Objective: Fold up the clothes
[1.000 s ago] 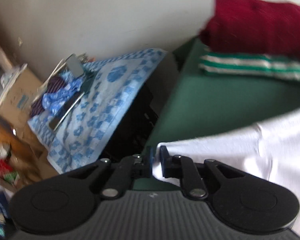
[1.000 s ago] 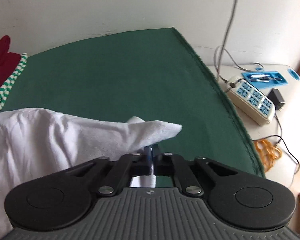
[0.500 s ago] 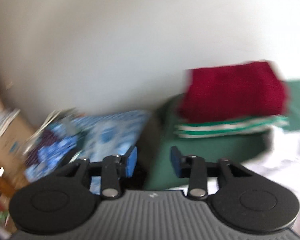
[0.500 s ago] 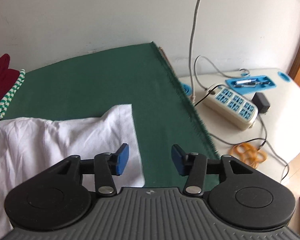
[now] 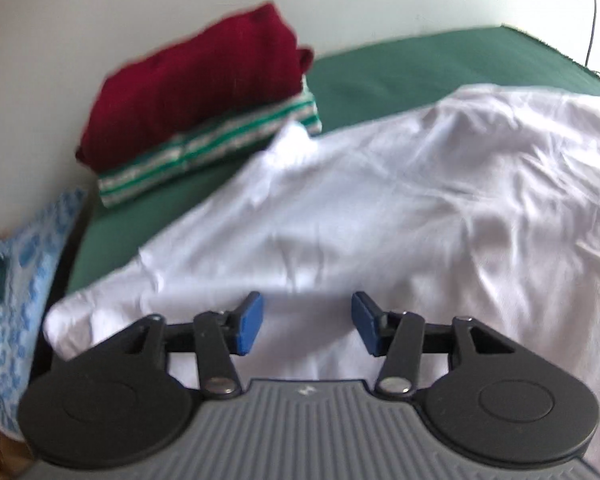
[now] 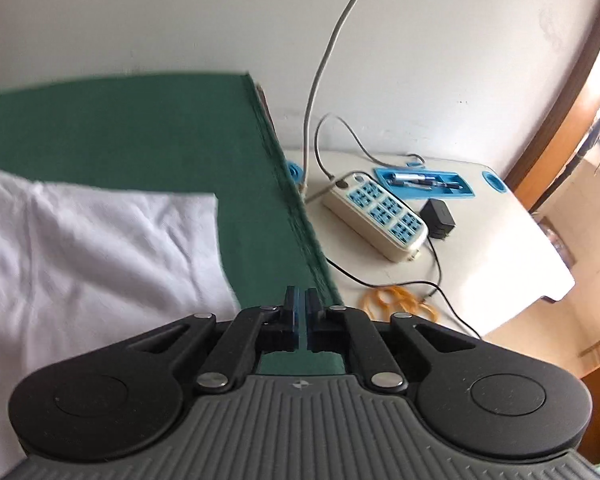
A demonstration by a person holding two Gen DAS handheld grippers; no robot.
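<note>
My left claw [image 5: 307,324] stands wide open with nothing between its blue pads [image 5: 249,323], hovering just over the near part of the white garment [image 5: 400,216], which lies spread and wrinkled on the green cloth [image 5: 440,64] ahead of me. Beyond the claw and to its left, near the wall, sits a folded stack: a dark red knit [image 5: 196,84] on top of a green-and-white striped piece [image 5: 204,152]. Far to the left of the claw, off the green surface, a blue patterned cloth [image 5: 16,280] hangs at the edge of view. My right claw [image 6: 301,312] has its fingers pressed together and empty, held over the right edge of the green cloth [image 6: 140,128]; the white garment's corner [image 6: 100,240] lies just to the left of it, not touching the fingers. To the right of that claw stands a white table [image 6: 500,256] carrying a power strip [image 6: 376,216], a black adapter [image 6: 438,218], some yellow rubber bands [image 6: 396,300], and a shallow blue tray [image 6: 424,182] with what looks like a pen lying in it.
</note>
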